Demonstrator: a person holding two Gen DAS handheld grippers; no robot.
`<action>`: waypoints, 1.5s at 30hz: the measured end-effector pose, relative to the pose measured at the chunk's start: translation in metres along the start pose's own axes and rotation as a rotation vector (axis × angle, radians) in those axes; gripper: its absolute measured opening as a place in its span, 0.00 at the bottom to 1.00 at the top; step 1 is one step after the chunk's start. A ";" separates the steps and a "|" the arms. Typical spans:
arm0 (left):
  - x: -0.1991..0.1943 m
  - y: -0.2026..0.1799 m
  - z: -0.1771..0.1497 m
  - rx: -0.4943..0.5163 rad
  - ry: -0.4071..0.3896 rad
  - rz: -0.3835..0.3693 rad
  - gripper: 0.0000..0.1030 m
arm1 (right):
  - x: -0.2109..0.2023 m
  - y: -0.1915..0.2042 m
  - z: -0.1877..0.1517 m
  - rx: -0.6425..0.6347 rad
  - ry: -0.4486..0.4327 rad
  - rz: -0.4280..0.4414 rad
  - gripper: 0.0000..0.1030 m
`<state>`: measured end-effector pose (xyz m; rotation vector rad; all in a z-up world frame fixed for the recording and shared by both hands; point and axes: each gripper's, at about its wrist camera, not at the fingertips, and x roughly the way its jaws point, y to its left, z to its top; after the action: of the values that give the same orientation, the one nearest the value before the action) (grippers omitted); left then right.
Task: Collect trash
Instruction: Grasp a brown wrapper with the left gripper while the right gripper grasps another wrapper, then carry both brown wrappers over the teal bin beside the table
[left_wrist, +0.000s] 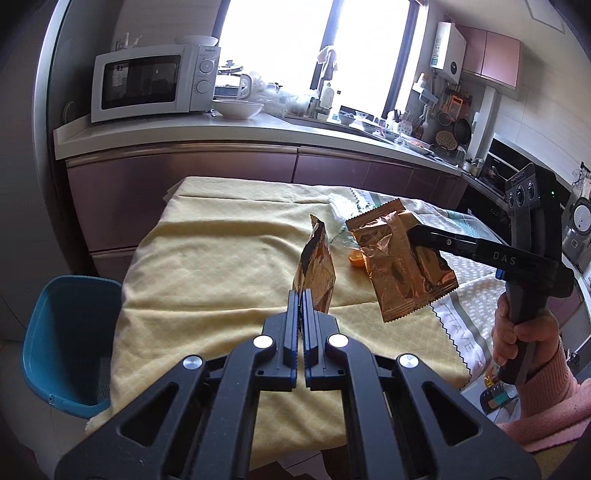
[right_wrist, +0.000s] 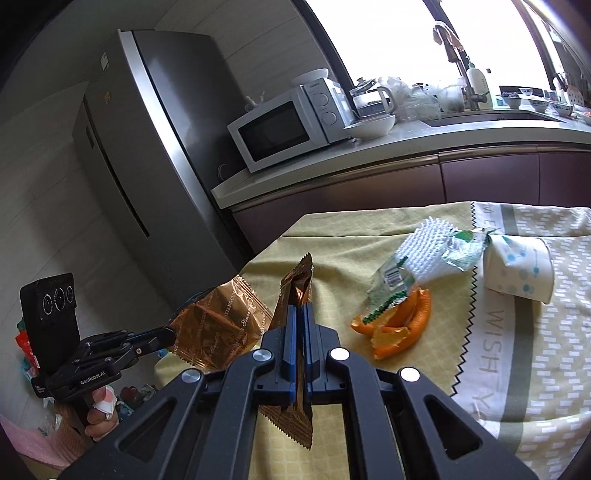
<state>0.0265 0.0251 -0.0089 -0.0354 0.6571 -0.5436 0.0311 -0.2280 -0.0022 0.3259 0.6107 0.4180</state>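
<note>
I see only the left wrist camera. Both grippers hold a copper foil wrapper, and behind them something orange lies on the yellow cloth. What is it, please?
Observer: Curved pieces of orange peel, lying on the yellow cloth.
Operator: Is other trash near it?
Observer: Yes. A crumpled green and white plastic wrapper lies against the peel on its far side, with a white foam net sleeve on it.
Operator: Anything more to the right?
Observer: A white paper cup with blue dots lies on its side at the edge of the grey patterned cloth.
</note>
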 end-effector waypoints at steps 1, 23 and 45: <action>-0.004 0.005 0.000 -0.005 -0.005 0.009 0.02 | 0.004 0.004 0.002 -0.007 0.003 0.010 0.03; -0.072 0.073 -0.009 -0.117 -0.089 0.196 0.02 | 0.077 0.076 0.022 -0.106 0.098 0.180 0.03; -0.103 0.137 -0.026 -0.230 -0.103 0.356 0.02 | 0.146 0.145 0.032 -0.190 0.193 0.285 0.03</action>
<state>0.0072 0.1967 0.0016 -0.1583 0.6058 -0.1205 0.1183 -0.0389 0.0116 0.1919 0.7095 0.7827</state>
